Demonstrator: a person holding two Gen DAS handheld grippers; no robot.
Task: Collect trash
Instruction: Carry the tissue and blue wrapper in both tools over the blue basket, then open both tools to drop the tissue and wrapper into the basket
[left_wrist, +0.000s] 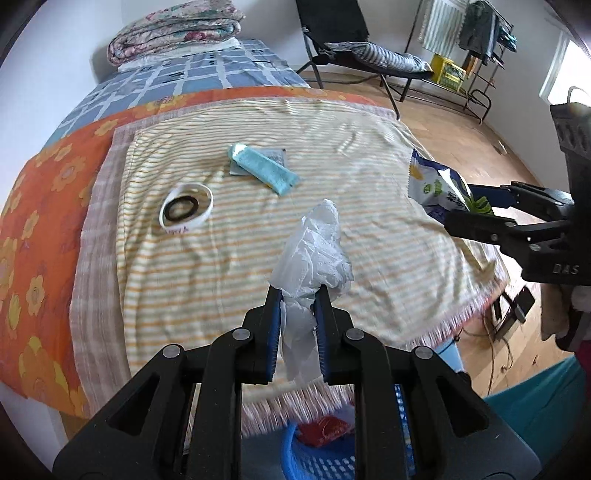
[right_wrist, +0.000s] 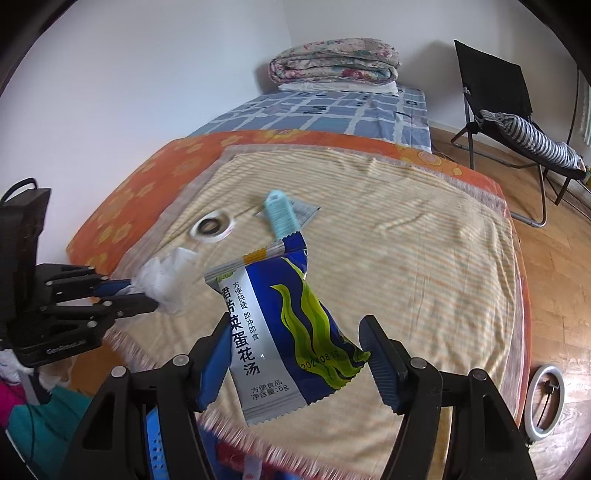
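Crumpled white tissue (left_wrist: 314, 254) is clamped in the jaws of the left gripper (left_wrist: 297, 295), lifted clear of the bed (left_wrist: 369, 155); a blue soup packet (right_wrist: 284, 328), printed "蛋花汤", "方便食品 净含量:6g" and "20240813", is held between the wider-set jaws of the right gripper (right_wrist: 295, 339); both appear carried toward the blue basket (left_wrist: 314, 461) below; a tube (left_wrist: 264, 168) and lid (left_wrist: 186, 208) are left on the striped blanket.

Bright, even daylight fills both views, glaring white at a window (left_wrist: 554, 74) on the far right. Fisheye distortion bends the edges into dark corners. The blanket fringe (right_wrist: 155, 343) smears with motion blur.
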